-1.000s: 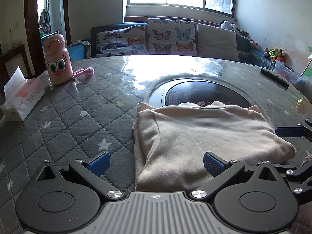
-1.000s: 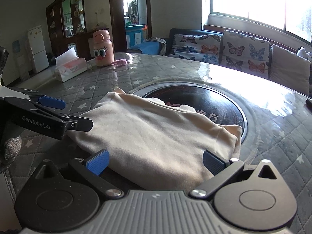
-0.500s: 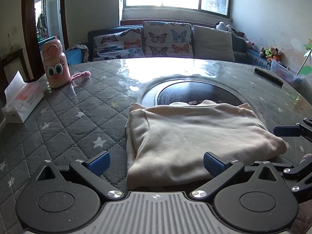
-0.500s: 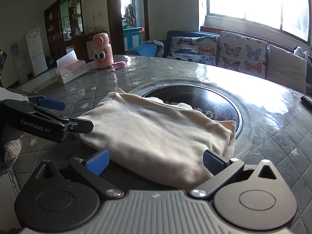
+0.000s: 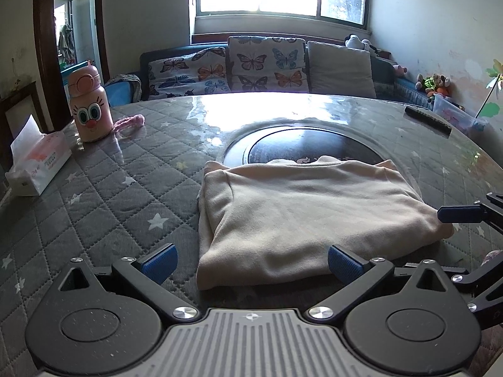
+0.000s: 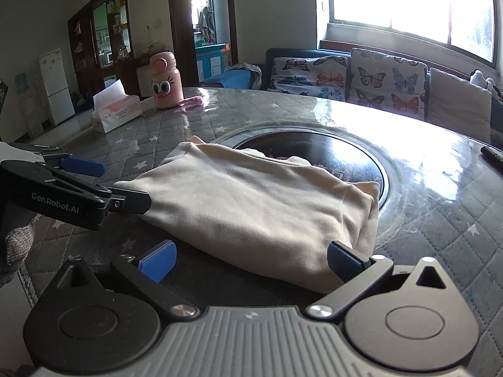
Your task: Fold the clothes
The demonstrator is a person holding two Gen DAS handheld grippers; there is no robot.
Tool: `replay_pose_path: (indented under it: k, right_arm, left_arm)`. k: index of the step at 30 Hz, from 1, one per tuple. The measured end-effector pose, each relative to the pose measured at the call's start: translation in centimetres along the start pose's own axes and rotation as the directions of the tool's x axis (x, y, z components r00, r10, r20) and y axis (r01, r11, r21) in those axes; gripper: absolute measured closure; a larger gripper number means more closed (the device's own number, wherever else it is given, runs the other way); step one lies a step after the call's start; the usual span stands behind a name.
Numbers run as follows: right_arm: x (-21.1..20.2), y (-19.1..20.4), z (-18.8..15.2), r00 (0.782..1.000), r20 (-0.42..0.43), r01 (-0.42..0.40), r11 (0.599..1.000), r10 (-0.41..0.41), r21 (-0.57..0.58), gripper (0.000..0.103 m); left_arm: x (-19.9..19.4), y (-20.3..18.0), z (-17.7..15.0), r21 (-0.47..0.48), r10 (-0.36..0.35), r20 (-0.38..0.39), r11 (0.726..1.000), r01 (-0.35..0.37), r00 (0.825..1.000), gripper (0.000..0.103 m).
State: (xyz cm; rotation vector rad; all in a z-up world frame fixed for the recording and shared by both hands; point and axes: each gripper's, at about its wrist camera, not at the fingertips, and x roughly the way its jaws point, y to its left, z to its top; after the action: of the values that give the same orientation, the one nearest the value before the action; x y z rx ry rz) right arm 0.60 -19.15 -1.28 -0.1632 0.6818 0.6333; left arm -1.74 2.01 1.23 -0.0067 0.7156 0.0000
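My left gripper (image 5: 250,259) is spread wide over the near edge of the folded cream garment (image 5: 301,216) on the quilted table (image 5: 103,194). My right gripper (image 6: 250,259) is spread too, holding nothing, just beside it.

left gripper (image 5: 250,262) spread, right gripper (image 6: 250,259) spread

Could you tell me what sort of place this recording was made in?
Most likely a home living and dining room: a sofa with butterfly cushions under the window, a round table with quilted cover, and a fridge beyond the doorway.
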Motion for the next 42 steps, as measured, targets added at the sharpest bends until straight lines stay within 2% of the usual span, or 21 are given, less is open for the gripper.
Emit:
replay_pose_path:
  k: [16,26,36,40,42]
  right_arm:
    - [-0.3,0.4,-0.4,1.000,-0.003,-0.001,1.000,0.001,-0.003,0.000]
    - [0.4,0.2,-0.1,1.000,-0.012,-0.002,1.000,0.002,-0.002,0.000]
    - [1.3,-2.3,1.7,1.000,0.004,0.026,0.998,-0.026,0.051,0.000]
    - [2.2,-3.9,2.5,0.999,-0.002,0.046,0.995,-0.046,0.086,0.000]
    - [2.8,-4.9,2.8,0.998,-0.010,0.056,0.992,-0.056,0.111,0.000]
  left_arm:
    - [-0.3,-0.5,-0.7,0.005,-0.005,-0.009,1.000,0.005,1.000,0.000]
    - [0.6,0.4,0.0,-0.005,0.000,-0.018,1.000,-0.001,1.000,0.000]
    - [2.6,2.7,2.1,-0.037,0.034,-0.016,0.999,-0.035,0.999,0.000]
    - [3.7,3.7,2.8,-0.054,0.025,-0.021,0.998,-0.027,0.999,0.001]
    - [4.4,4.1,3.0,-0.065,0.016,-0.031,0.998,-0.018,0.999,0.007]
